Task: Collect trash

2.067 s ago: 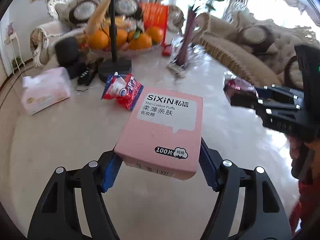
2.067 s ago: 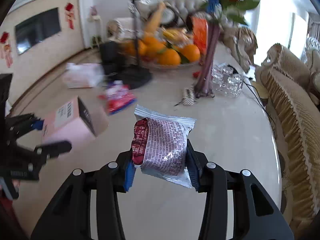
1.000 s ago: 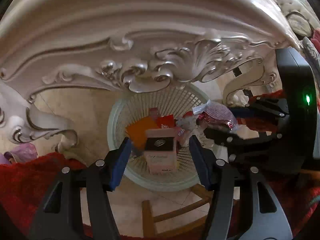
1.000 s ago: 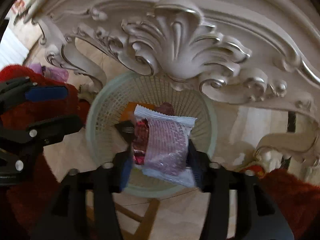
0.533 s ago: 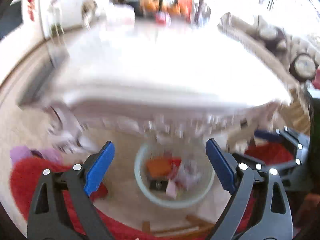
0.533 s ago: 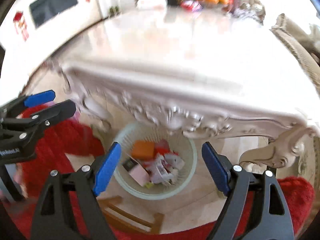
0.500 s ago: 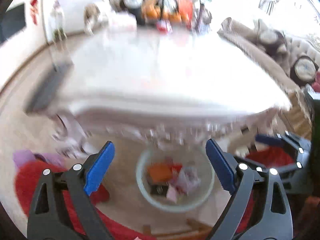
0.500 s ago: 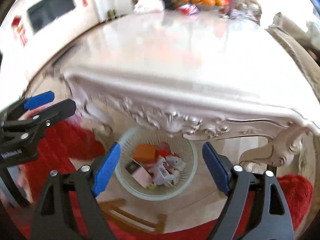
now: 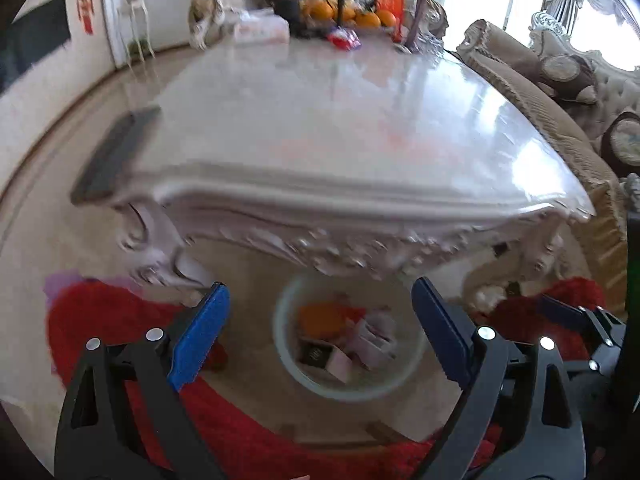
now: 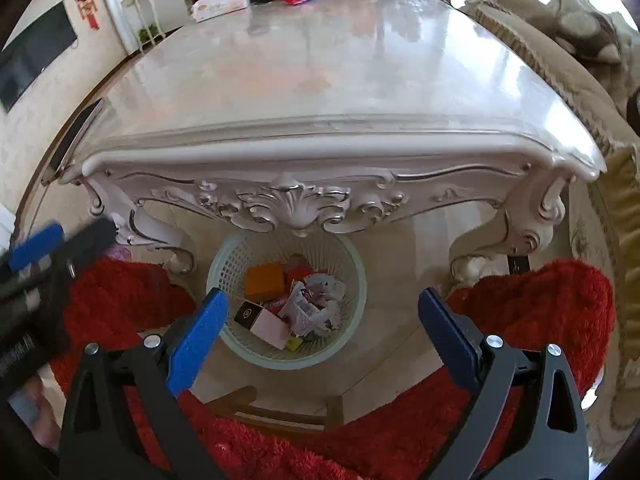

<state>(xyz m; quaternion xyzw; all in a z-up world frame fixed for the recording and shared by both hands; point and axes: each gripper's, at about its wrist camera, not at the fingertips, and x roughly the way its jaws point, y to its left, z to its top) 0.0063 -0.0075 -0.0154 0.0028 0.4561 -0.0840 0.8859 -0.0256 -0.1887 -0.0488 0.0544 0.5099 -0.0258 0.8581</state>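
A pale green mesh basket [image 10: 362, 280] stands on the floor under the carved table edge. It holds the pink cotton-puff box [image 10: 268, 326], the silver snack packet [image 10: 308, 308] and an orange box [image 10: 264, 280]. My right gripper [image 10: 322, 293] hangs high above the basket; its jaws are opening and nothing is between them. My left gripper [image 9: 318, 285] is open and empty above the same basket [image 9: 348, 394], where the pink box [image 9: 338, 360] shows blurred. A red-and-blue wrapper [image 9: 344, 40] lies at the table's far end.
The white marble table [image 10: 320, 80] fills the upper view, with a tissue pack [image 10: 218, 4], oranges and a vase at its far end. Red fuzzy fabric [image 10: 540, 312] lies on both sides of the basket, a wooden rail [image 10: 280, 408] just below it, and a sofa [image 9: 532, 92] on the right.
Both grippers opened over the basket, and the pink box and the snack packet dropped in. Both then rose from under the table edge to above it.
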